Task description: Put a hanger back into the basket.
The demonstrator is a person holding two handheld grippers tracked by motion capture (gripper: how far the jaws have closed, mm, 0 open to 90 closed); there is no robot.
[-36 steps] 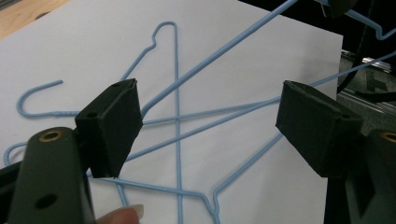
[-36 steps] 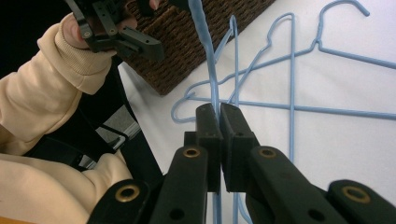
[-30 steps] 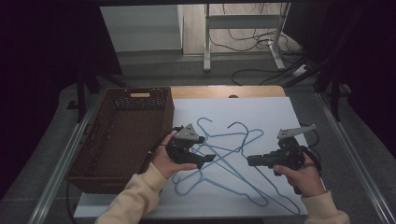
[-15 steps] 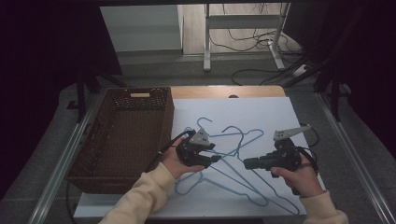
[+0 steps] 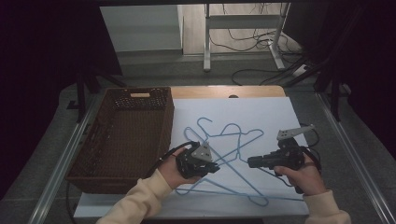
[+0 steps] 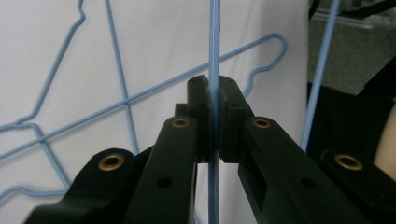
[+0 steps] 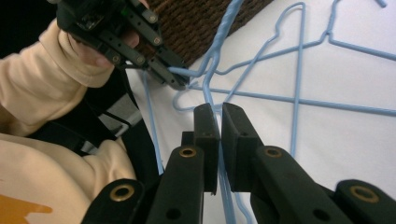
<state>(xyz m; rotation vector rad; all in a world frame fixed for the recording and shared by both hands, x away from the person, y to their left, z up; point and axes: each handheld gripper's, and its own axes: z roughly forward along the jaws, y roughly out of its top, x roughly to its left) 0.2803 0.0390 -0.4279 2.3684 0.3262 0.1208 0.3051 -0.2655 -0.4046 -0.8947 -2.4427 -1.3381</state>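
A tangle of light-blue wire hangers lies on the white table cover. My left gripper reaches into the tangle from the left. Its jaws have just been closing and now pinch one blue wire, which runs straight up between its pads. From the right, my right gripper points toward the left one. Its jaws stand almost together around a blue wire that rises to a twisted hanger neck. The left gripper is also seen there, clamped on a nearby wire.
A brown wicker basket stands along the table's left side, right beside my left hand. Bare white cover lies behind the hangers. Metal rails edge the table, and cables and a stand sit on the floor beyond.
My left gripper has slid right, deeper into the hangers, and its jaws have gone from wide apart to shut on a wire. The right gripper has stayed where it was.
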